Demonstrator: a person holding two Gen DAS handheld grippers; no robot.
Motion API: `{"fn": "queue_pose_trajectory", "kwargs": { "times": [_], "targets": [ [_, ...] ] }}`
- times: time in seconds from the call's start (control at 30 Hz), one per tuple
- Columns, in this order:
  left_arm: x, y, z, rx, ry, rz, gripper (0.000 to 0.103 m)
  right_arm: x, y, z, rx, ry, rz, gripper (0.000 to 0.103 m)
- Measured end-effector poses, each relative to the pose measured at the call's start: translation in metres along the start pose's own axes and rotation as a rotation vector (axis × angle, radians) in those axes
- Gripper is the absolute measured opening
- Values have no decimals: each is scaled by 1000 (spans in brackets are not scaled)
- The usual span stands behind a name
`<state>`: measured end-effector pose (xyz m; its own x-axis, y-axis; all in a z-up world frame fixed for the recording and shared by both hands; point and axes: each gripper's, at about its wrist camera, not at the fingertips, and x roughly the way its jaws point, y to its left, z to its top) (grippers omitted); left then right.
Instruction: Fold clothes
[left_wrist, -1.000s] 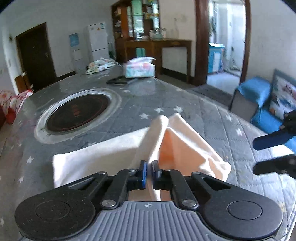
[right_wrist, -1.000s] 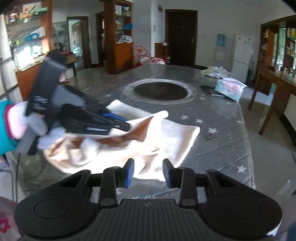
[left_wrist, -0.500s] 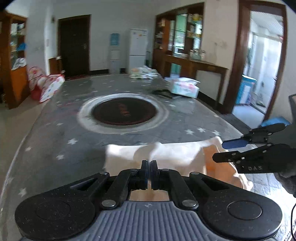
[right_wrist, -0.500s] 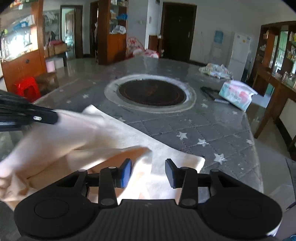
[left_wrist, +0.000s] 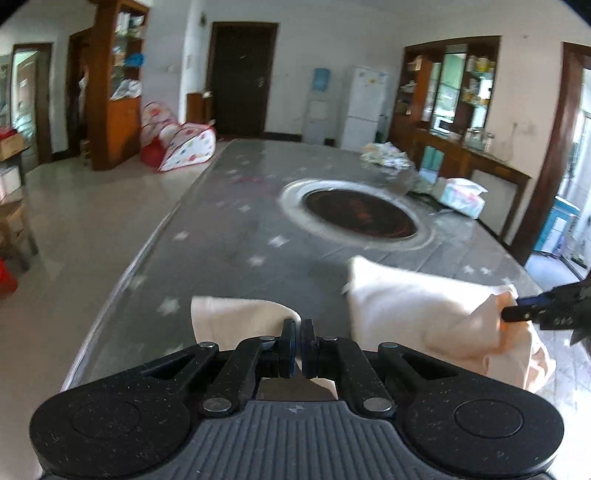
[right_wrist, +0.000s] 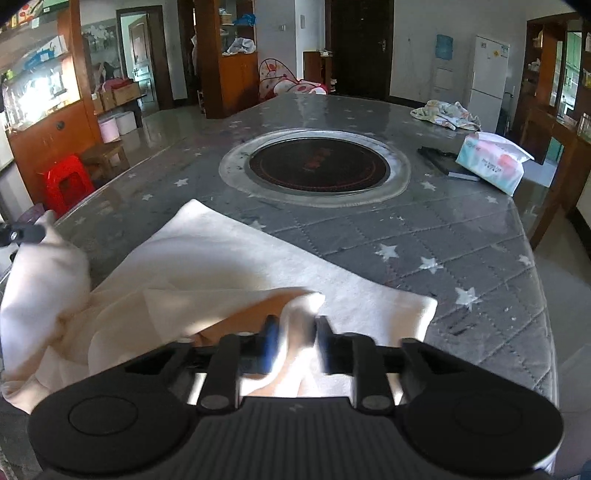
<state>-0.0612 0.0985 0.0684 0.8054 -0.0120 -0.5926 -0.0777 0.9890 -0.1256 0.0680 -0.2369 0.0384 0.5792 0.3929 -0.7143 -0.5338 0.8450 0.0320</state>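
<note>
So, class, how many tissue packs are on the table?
1: the tissue pack lies at the table's far right edge, beside a dark flat object. Others may be hidden.

In the right wrist view the garment (right_wrist: 229, 266) lies on the near part of the table (right_wrist: 461, 240), filling the lower left of the frame. Behind it, at centre frame, a round cooktop (right_wrist: 317, 166) is set into the table. A tissue pack (right_wrist: 491, 160) sits at the right edge, a flat book (right_wrist: 447, 162) just left of it, and a bundle of clothes (right_wrist: 445, 114) behind both.
</note>
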Motion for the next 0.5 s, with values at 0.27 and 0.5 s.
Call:
{"fn": "queue_pose_trajectory", "kwargs": {
  "times": [0.27, 0.5],
  "targets": [
    [-8, 25, -20, -59, 26, 55, 3, 32, -6, 5, 92, 64, 51, 14],
    [-16, 39, -28, -84, 26, 77, 3, -26, 2, -5, 73, -95, 2, 9]
  ]
}}
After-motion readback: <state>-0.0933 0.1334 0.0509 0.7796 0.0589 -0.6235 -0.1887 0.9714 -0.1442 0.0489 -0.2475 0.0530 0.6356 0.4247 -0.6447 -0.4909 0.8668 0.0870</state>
